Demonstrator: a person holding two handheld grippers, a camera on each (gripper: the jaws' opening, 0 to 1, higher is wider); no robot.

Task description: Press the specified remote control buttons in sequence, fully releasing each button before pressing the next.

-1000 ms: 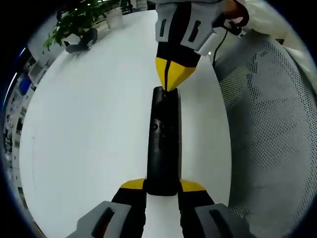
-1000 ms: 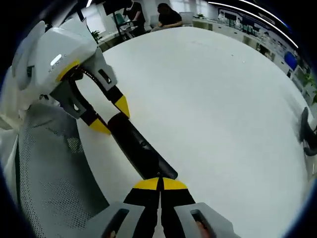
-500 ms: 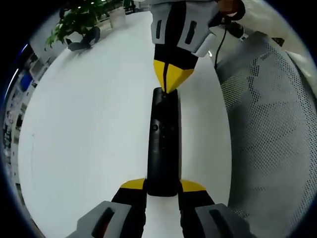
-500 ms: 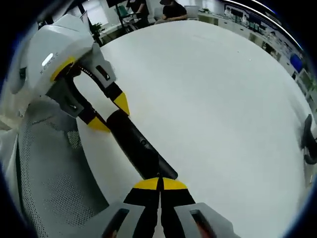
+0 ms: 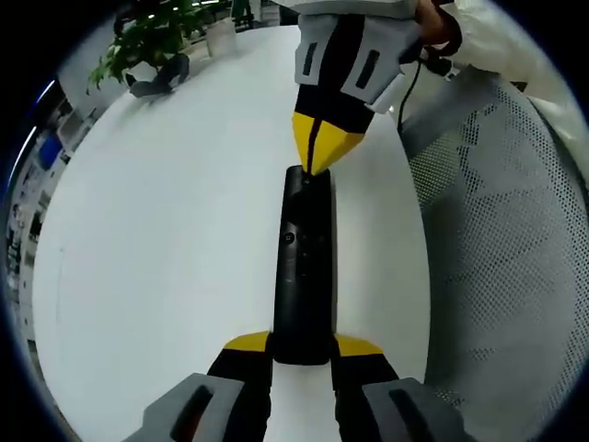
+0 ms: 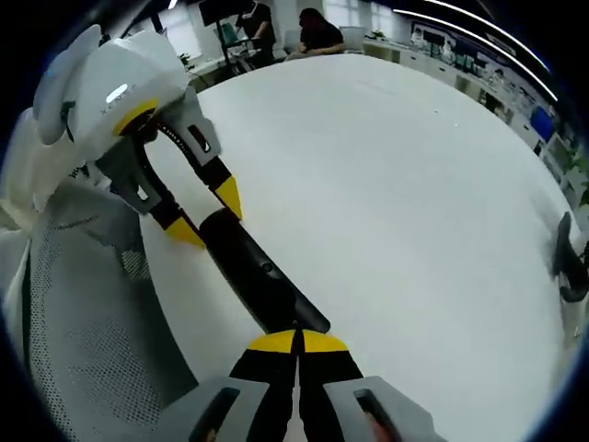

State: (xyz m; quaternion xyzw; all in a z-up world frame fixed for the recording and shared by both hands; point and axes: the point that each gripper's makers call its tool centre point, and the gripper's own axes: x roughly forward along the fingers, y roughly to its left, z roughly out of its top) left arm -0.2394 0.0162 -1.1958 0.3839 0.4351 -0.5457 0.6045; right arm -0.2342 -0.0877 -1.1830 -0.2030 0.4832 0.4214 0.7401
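Note:
A long black remote (image 5: pixel 304 267) lies lengthwise over the white table (image 5: pixel 166 230), its near end clamped between the yellow-tipped jaws of my left gripper (image 5: pixel 302 343). My right gripper (image 5: pixel 316 158) comes in from the top, shut, its joined tips resting on the remote's far end. In the right gripper view, my right gripper (image 6: pixel 297 337) is shut at the bottom with its tips on the end of the remote (image 6: pixel 258 272). The left gripper (image 6: pixel 204 216) grips the other end at upper left. Small round buttons show mid-remote.
A grey mesh chair back (image 5: pixel 497 239) stands close along the table's edge. A potted plant (image 5: pixel 147 41) and a dark object (image 5: pixel 156 78) sit at the far side. Another dark object (image 6: pixel 566 258) lies at the table's right. People (image 6: pixel 317 32) sit beyond the table.
Both views have shifted slightly with the hands. The right gripper's shut tips stay on the remote's end, and the left gripper keeps its hold.

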